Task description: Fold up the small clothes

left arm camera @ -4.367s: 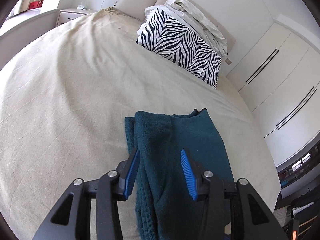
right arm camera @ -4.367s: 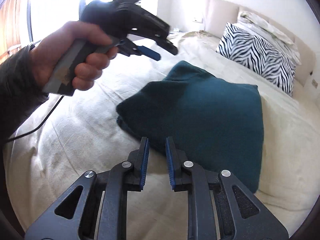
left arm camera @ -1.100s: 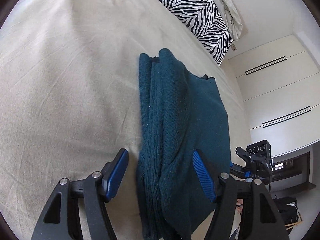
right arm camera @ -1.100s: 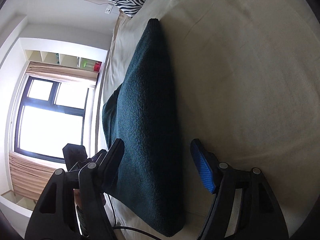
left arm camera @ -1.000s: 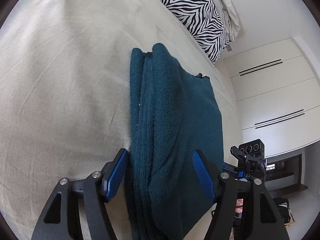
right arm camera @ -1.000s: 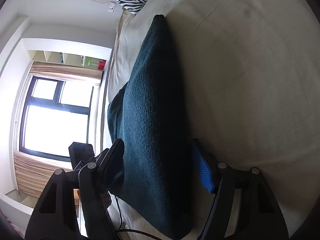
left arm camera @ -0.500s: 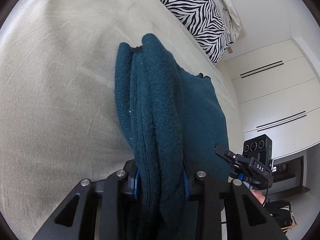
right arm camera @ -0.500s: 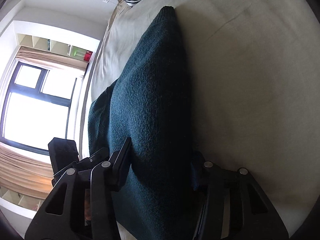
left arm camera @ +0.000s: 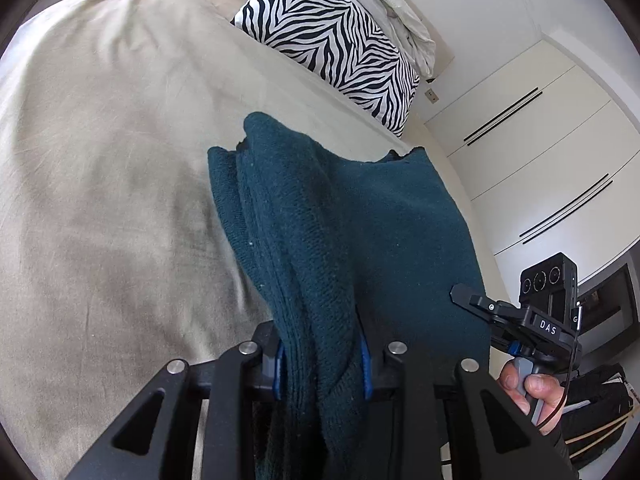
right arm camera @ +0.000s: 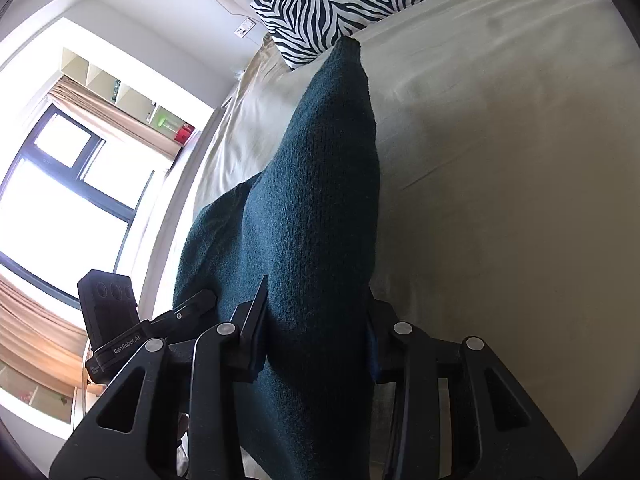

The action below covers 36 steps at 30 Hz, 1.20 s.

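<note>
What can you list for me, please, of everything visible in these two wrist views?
sweater: one, dark teal, folded, near edge clamped in both grippers, far end on the bed
bed sheet: one, beige, covers the bed
zebra pillow: one, black and white, at the head of the bed
pale bedding: one heap, off-white, behind the pillow
wardrobe doors: white, beyond the bed
window: one, dark frame, tan curtains
left gripper: black, blue pads, jaws just closed on the sweater
right gripper: black, likewise closed on it
hand: one, holding the right gripper's handle
</note>
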Each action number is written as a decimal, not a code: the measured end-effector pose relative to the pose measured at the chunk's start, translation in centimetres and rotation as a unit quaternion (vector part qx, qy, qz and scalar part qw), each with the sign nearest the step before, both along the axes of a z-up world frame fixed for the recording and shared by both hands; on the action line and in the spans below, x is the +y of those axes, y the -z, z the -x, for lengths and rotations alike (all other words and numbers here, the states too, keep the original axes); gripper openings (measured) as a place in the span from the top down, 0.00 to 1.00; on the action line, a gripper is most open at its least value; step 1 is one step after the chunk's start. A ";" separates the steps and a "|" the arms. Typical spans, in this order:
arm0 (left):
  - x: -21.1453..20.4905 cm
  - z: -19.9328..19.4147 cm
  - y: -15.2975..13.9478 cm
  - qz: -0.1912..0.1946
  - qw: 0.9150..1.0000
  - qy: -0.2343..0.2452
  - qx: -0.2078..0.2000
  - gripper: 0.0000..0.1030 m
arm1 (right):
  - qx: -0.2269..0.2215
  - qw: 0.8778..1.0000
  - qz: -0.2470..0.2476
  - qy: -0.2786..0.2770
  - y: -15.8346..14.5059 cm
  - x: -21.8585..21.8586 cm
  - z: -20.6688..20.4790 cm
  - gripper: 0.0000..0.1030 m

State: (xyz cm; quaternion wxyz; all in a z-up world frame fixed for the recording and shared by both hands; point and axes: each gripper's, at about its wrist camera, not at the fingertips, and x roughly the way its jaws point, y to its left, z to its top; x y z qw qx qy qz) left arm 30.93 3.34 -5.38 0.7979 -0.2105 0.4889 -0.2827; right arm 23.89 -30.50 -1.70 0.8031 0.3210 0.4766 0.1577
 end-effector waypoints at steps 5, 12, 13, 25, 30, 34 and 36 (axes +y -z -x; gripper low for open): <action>-0.4 -0.2 3.0 -0.009 1.000 -0.002 0.006 0.62 | 0.038 0.996 -0.071 0.029 5.5 -3.1 0.3 0.58; 0.5 0.8 1.7 -0.023 0.999 -0.025 -0.010 0.56 | 0.014 0.996 -0.037 0.075 3.3 -3.8 3.3 0.54; 0.5 1.1 1.2 -0.039 0.999 -0.029 -0.025 0.52 | 0.007 0.996 -0.026 0.085 2.8 -4.0 4.2 0.54; 2.2 11.8 -7.7 -0.187 0.931 -0.139 -0.281 0.02 | -0.083 0.980 0.088 0.157 -3.6 -7.1 18.5 0.54; 5.3 18.8 -8.0 -0.159 0.928 -0.197 -0.272 0.00 | -0.145 0.968 0.106 0.175 -7.6 -6.3 24.0 0.47; 6.3 23.9 -6.8 -0.189 0.925 -0.234 -0.231 0.00 | -0.184 0.959 0.128 0.174 -10.3 -5.0 27.4 0.47; 5.9 26.9 -7.3 -0.225 0.907 -0.256 -0.248 0.00 | -0.208 0.949 0.162 0.173 -11.8 -3.6 29.1 0.46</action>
